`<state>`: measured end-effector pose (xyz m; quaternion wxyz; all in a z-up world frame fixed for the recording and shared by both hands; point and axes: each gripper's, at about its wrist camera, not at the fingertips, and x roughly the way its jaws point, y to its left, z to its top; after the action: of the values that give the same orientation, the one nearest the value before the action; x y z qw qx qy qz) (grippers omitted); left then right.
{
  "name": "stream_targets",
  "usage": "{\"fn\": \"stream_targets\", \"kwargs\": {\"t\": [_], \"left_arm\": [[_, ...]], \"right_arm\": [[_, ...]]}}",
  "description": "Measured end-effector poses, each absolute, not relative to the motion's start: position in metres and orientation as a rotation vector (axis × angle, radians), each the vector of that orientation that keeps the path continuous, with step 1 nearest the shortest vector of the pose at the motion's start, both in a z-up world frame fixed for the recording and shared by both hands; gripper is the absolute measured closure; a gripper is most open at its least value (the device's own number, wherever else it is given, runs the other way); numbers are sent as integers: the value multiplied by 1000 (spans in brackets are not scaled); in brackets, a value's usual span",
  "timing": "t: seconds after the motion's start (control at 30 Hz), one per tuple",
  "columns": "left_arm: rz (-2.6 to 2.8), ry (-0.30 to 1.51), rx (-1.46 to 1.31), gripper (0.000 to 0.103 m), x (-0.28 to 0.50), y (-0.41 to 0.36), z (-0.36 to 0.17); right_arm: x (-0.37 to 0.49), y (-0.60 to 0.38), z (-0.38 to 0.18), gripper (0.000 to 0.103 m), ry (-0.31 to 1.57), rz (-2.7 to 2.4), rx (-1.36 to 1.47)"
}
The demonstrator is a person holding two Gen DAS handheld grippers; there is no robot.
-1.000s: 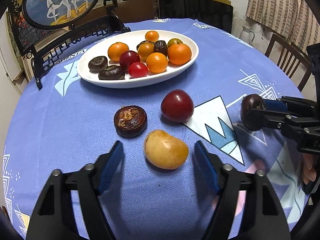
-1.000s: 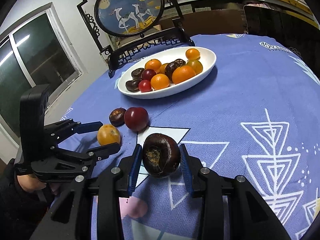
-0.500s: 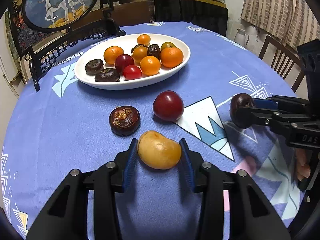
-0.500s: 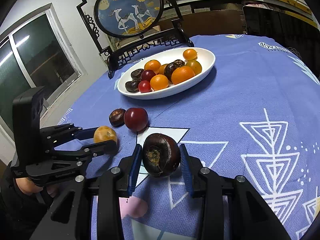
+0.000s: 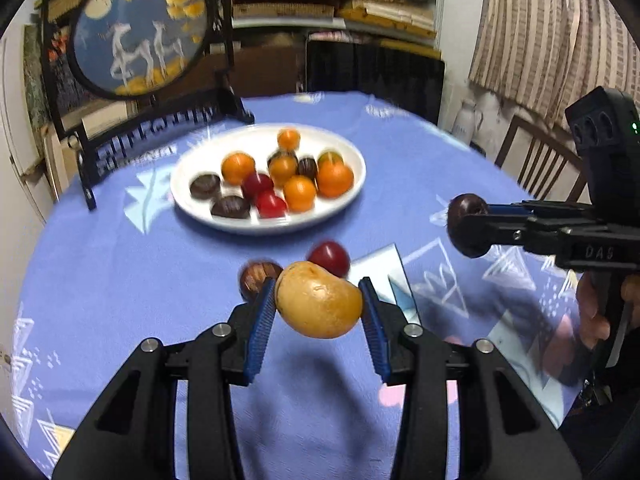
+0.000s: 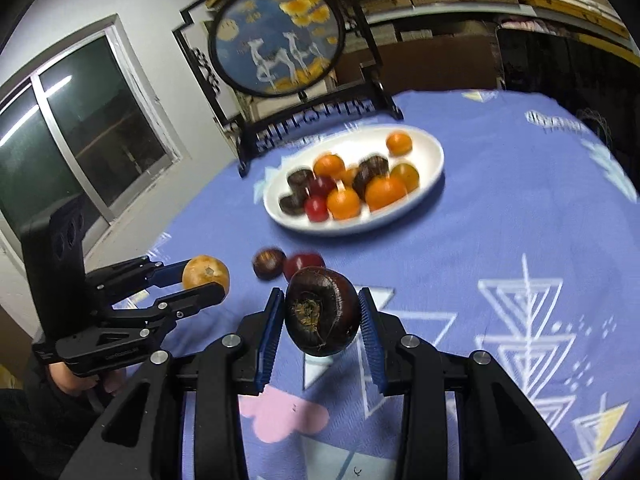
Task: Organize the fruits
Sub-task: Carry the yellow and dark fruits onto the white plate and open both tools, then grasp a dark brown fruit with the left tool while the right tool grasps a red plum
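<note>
My left gripper [image 5: 318,308] is shut on a yellow-brown fruit [image 5: 318,300] and holds it above the blue tablecloth; the same fruit [image 6: 206,272] shows at the left of the right wrist view. My right gripper [image 6: 322,314] is shut on a dark brown water chestnut [image 6: 322,310], also lifted, seen too as the chestnut [image 5: 466,226] at the right of the left wrist view. A red fruit [image 5: 329,258] and a second brown chestnut [image 5: 256,276] lie on the cloth behind. Farther back the white oval plate [image 5: 352,196] holds several oranges, red fruits and chestnuts.
A round painted screen [image 5: 140,28] on a black stand rises behind the plate. A wooden chair [image 5: 536,164] and a white jug [image 5: 468,124] sit off the table's right edge. A window [image 6: 80,120] lies to the left. A hand [image 5: 600,316] grips the right tool.
The left jaws closed on the yellow-brown fruit and lifted it off the cloth. The right gripper rose with its chestnut. Both views now look more level toward the plate.
</note>
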<state>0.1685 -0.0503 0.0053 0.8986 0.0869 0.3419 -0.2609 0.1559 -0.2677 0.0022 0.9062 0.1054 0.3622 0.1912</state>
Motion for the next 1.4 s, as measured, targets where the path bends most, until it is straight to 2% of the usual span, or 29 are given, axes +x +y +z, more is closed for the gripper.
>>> {"fn": "stream_targets", "kwargs": {"t": [0.27,0.63,0.73,0.97,1.0,1.07,1.23,1.33,1.4], "left_arm": [[-493,673,198,62,227,-57,29],[-443,724,155,62,339,-79,10],[-423,717,137,48,348,-78,9],[-429,700,146,47,311,-63,15],[-435,696,160,45,297,-60,14],[-438,684,180,31,270,-54,11],[-419,705,224,26,225,-34,-8],[-392,738,181,25,217,-14,-20],[-368,769,131,25,219,0,-27]], "right_arm": [[216,-273,48,65,698,371,168],[345,-261,27,64,749,336,224],[360,-260,24,54,729,336,239],[327,-260,22,54,725,346,235],[318,-260,21,53,729,350,234],[293,-259,15,46,742,365,228],[238,-235,-10,45,797,394,108],[215,-211,-29,37,828,410,-4],[207,-198,-37,36,822,392,-73]]}}
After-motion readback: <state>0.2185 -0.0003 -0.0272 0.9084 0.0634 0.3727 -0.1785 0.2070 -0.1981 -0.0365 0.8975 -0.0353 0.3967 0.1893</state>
